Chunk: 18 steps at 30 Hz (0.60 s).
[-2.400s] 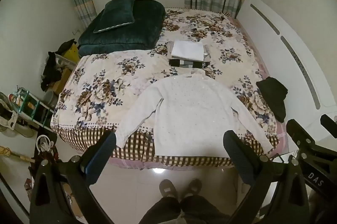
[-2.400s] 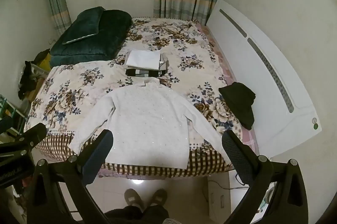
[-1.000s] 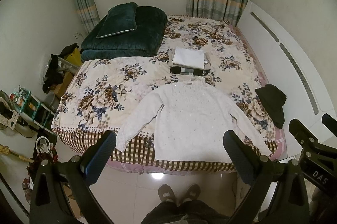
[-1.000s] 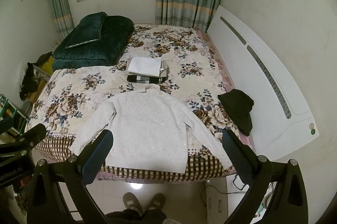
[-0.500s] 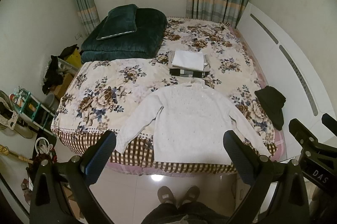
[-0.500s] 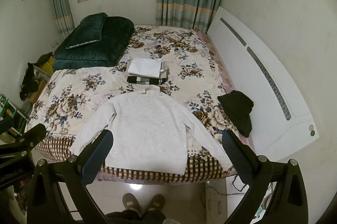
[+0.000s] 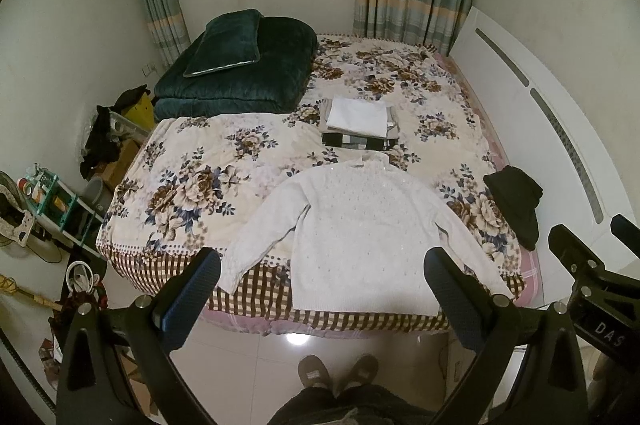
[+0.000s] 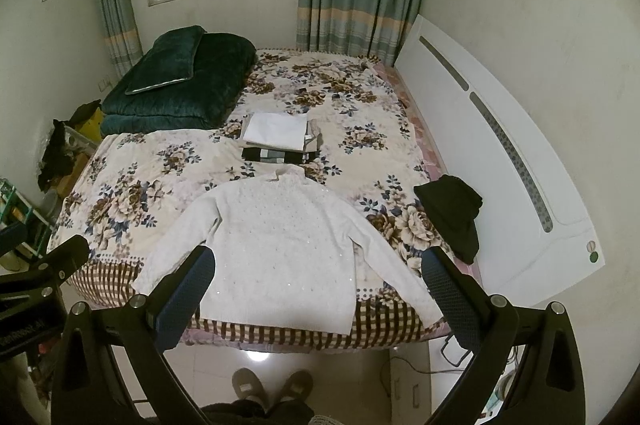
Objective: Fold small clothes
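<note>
Compared with the frames from 2.4 s ago, both wrist views sit slightly higher and farther back from the bed: more of the window and curtains shows, and the bed lies lower in frame; against the frames 0.5 s ago the change is very small. Nothing on the bed has shifted. Left gripper (image 7: 322, 267) is spread wide, jaws well apart, holding nothing and touching nothing, held above the floor at the foot of the bed. Right gripper (image 8: 319, 267) is likewise spread wide and empty, in the air, off the cloth. White sweater (image 7: 362, 225) lies flat and face up on the floral bedspread (image 7: 200, 185) at the near edge of the bed, collar toward the window, both sleeves angled outward and down, hem hanging over the checked border. In the right view the same white sweater (image 8: 280, 245) shows unfolded, its right sleeve end reaching the bed's corner. Beyond the collar, close by, sits a stack of folded clothes (image 7: 358, 123), a white piece on top, a black-and-grey striped one beneath. A black garment (image 7: 516, 205) is bunched at the right edge of the bed, well apart from the sweater. A dark green quilt (image 7: 240, 73) with a pillow on top lies at the far left. The person's slippers (image 7: 340, 373) stand on the tiled floor below.
</note>
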Each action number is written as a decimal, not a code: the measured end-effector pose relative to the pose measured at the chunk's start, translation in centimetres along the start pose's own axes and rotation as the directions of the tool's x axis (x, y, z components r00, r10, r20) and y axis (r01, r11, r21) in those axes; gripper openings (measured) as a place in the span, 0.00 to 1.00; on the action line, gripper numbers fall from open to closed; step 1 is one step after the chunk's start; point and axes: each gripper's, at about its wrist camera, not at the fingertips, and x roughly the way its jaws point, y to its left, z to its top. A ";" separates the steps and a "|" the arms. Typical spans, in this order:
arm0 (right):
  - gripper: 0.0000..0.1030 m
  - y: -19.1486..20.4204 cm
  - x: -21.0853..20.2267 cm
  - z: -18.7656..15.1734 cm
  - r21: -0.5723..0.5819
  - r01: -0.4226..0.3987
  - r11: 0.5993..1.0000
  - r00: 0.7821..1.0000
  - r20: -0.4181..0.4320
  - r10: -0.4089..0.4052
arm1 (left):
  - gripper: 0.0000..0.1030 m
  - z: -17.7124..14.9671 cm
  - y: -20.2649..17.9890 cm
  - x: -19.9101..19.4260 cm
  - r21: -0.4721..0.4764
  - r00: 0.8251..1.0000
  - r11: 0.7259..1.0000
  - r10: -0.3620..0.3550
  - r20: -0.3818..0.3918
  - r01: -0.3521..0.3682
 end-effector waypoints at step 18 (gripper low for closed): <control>1.00 0.7 -0.2 1.6 -0.003 -0.002 1.000 1.000 0.008 0.002 | 1.00 0.6 -0.1 0.3 0.000 1.000 1.000 -0.001 0.005 0.001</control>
